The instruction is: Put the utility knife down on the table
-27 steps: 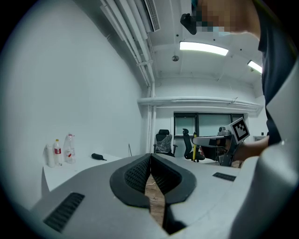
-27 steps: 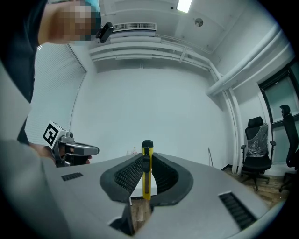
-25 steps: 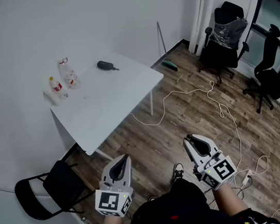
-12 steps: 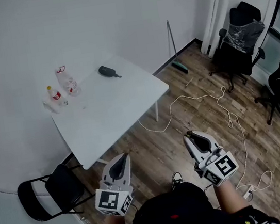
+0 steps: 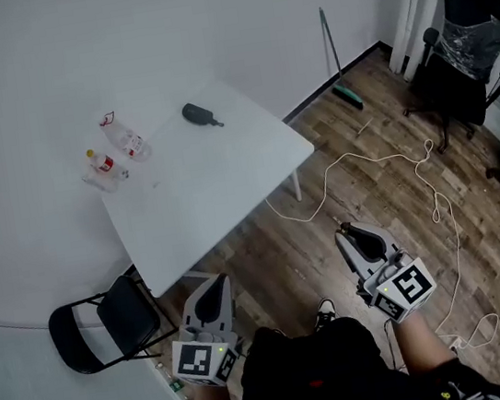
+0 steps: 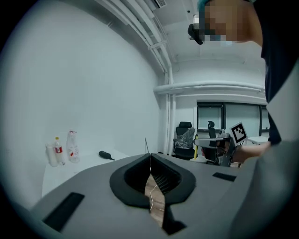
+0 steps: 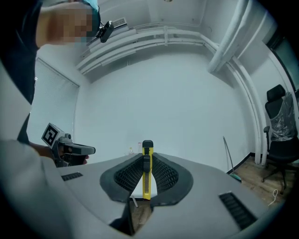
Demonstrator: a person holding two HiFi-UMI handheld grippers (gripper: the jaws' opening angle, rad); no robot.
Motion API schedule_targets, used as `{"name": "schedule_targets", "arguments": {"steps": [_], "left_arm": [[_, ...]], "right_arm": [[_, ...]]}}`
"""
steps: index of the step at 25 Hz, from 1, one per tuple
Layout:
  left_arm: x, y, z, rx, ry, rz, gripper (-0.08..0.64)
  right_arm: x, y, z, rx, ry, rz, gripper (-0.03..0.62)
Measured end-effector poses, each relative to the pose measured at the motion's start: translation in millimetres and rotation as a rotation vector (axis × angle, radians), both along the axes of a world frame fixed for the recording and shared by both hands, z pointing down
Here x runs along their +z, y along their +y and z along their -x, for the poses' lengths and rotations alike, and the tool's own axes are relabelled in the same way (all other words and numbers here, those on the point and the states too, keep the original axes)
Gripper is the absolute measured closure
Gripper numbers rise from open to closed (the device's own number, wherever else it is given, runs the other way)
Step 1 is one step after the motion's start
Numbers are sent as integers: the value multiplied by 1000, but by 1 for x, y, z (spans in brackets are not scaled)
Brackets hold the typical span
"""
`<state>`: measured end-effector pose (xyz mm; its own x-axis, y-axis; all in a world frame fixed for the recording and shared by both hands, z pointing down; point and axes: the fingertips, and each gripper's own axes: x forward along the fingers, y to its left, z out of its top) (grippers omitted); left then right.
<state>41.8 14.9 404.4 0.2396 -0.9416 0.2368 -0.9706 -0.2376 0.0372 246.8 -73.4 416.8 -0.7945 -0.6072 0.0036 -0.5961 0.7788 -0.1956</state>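
One yellow utility knife [image 7: 147, 176] stands clamped between the jaws of the right hand-held gripper [image 7: 147, 156]. Its long axis runs along the jaws. Its black-capped end pokes just past the jaw tips, pointing forward and away from the hand, and its plain yellow end lies back toward the gripper's body. No print can be made out on the knife.

The left hand-held gripper [image 6: 150, 158] has its jaws pressed together with nothing between them. Both grippers are held over the wooden floor [image 5: 342, 190]. Each carries a marker cube [image 5: 403, 291] with a black-and-white square pattern.

The white counter [image 5: 221, 189] lies ahead of the left hand-held gripper, well apart from both grippers and from the knife. At its far side stand clear bottles [image 5: 122, 139] with red labels, their writing too small to read, and near them a dark object [image 5: 200, 113]. A black folding chair [image 5: 110, 322] sits just to the left of the left hand-held gripper.
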Motion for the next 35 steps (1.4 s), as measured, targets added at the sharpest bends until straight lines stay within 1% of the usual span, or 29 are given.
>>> {"name": "schedule_targets", "arguments": {"steps": [3, 7, 10, 14, 16, 18, 23, 27, 30, 35], "left_arm": [[-3, -15, 0, -22, -4, -2, 537], [-2, -40, 2, -22, 6, -11, 537], [4, -59, 8, -22, 34, -16, 537], [14, -91, 25, -24, 86, -31, 537], [13, -109, 36, -20, 93, -46, 537], [12, -126, 50, -12, 95, -60, 537], [18, -155, 103, -23, 103, -49, 537], [21, -176, 154, -44, 112, -37, 537], [28, -186, 190, -44, 121, -31, 537], [41, -193, 231, -85, 136, -13, 537]], "right_arm": [[7, -12, 3, -20, -16, 23, 525], [14, -29, 12, -46, 8, 32, 525], [15, -44, 18, -47, 27, 36, 526], [9, -63, 31, -49, 69, 18, 526], [5, -76, 45, -60, 90, -9, 526], [6, -92, 59, -59, 129, -11, 526], [6, -133, 110, -64, 156, -10, 526], [5, -164, 166, -85, 166, -14, 526], [8, -181, 212, -105, 175, -8, 526], [24, -203, 265, -147, 204, 31, 526]]}}
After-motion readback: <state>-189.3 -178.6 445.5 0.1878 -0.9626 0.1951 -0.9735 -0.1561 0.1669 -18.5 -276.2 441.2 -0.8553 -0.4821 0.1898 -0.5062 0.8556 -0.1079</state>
